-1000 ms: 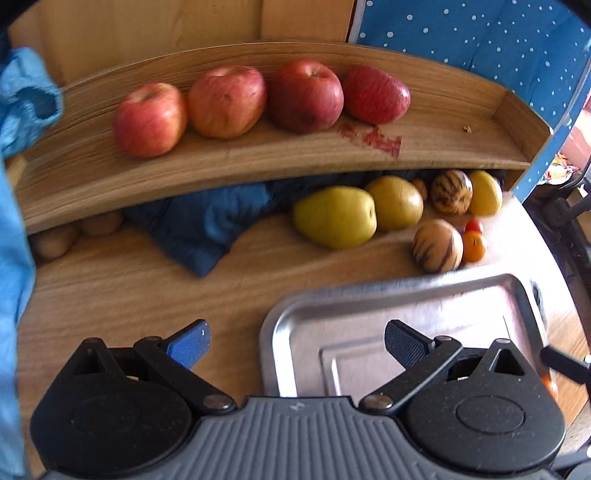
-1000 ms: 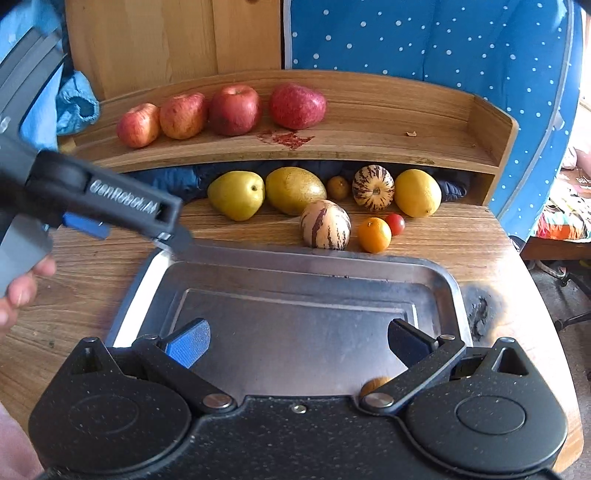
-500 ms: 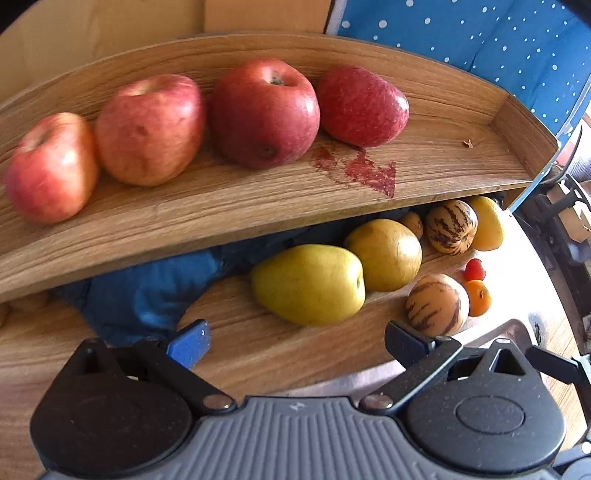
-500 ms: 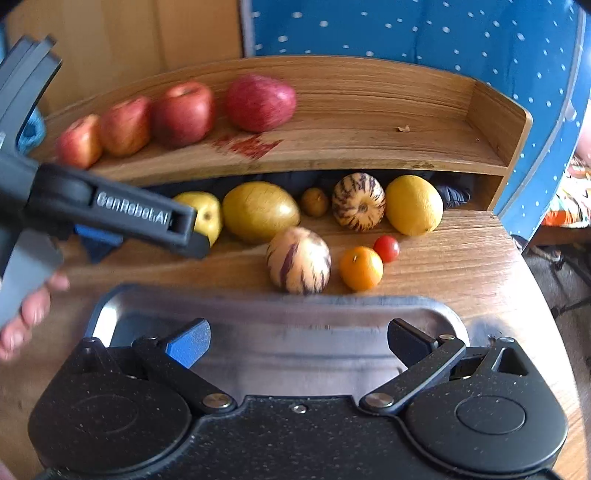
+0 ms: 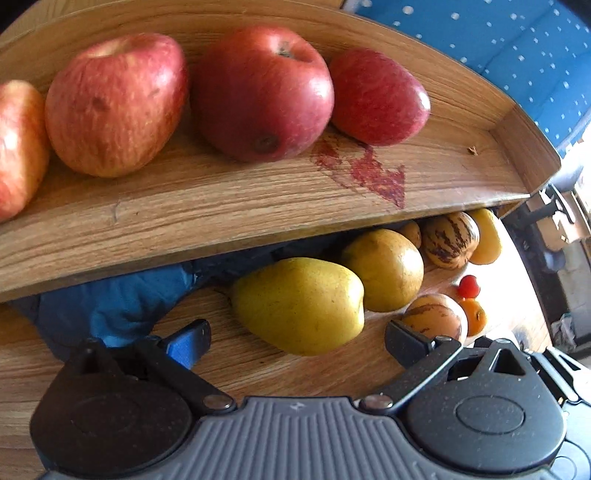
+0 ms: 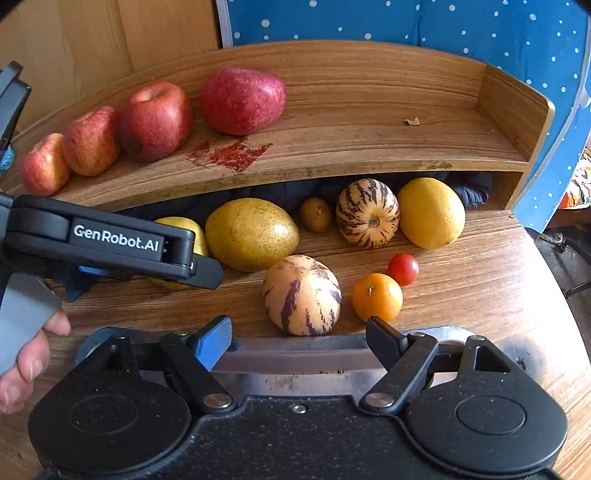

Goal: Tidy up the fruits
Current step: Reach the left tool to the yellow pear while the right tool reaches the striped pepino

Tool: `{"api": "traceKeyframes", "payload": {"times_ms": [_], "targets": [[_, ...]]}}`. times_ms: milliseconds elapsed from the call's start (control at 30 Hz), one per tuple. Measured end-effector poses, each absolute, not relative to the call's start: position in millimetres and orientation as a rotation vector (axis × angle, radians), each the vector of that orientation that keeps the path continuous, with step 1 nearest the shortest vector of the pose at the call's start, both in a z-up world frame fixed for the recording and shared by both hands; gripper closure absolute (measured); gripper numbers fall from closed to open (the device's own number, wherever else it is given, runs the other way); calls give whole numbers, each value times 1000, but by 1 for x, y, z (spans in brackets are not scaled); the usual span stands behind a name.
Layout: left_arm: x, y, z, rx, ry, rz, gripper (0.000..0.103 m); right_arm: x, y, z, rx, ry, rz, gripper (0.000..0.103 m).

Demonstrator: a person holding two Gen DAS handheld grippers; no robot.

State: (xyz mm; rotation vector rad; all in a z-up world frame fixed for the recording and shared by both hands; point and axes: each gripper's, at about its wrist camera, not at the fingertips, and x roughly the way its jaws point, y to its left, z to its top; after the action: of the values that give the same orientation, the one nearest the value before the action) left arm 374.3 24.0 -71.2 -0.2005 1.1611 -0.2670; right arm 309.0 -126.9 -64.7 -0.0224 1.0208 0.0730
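Several red apples [image 5: 258,92] [image 6: 153,120] line the wooden shelf [image 5: 221,199]. Below it on the table lie a yellow-green pear [image 5: 299,304], a second pear [image 6: 251,238], two striped melons [image 6: 301,295] [image 6: 367,212], a lemon [image 6: 430,212], a small orange [image 6: 376,295] and a cherry tomato [image 6: 403,268]. My left gripper [image 5: 295,339] is open, its fingertips just short of the yellow-green pear, either side of it. My right gripper [image 6: 299,338] is open right in front of the nearer striped melon, above the metal tray's rim [image 6: 295,360].
Blue cloth [image 5: 110,310] is bunched under the shelf at the left. A red stain [image 6: 232,153] marks the shelf board. A blue dotted cushion [image 6: 406,22] stands behind. The left gripper's body [image 6: 110,243] and a hand [image 6: 26,362] fill the right view's left side.
Both grippers moved forward over the tray toward the fruit. The left one closed in on the yellow-green pear, the right one on the nearer striped melon. Both stayed open.
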Motion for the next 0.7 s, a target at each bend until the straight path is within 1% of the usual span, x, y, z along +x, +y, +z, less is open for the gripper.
{"api": "traceKeyframes", "payload": {"times_ms": [167, 233, 367, 467, 600, 700], "targets": [[377, 26, -72, -224, 1146, -279, 1, 317, -120, -68, -31, 1015, 93, 23], [378, 27, -72, -234, 1137, -280, 4, 320, -116, -70, -41, 1017, 99, 27], [378, 31, -70, -247, 1122, -276, 10, 323, -113, -71, -51, 1009, 92, 27], [376, 31, -70, -250, 1109, -278, 14, 324, -113, -72, -70, 1006, 94, 30], [375, 31, -69, -256, 1101, -283, 20, 325, -102, -74, -166, 1002, 83, 38], [374, 30, -69, -240, 1095, -274, 24, 328, -93, -77, -236, 1000, 79, 39]]}}
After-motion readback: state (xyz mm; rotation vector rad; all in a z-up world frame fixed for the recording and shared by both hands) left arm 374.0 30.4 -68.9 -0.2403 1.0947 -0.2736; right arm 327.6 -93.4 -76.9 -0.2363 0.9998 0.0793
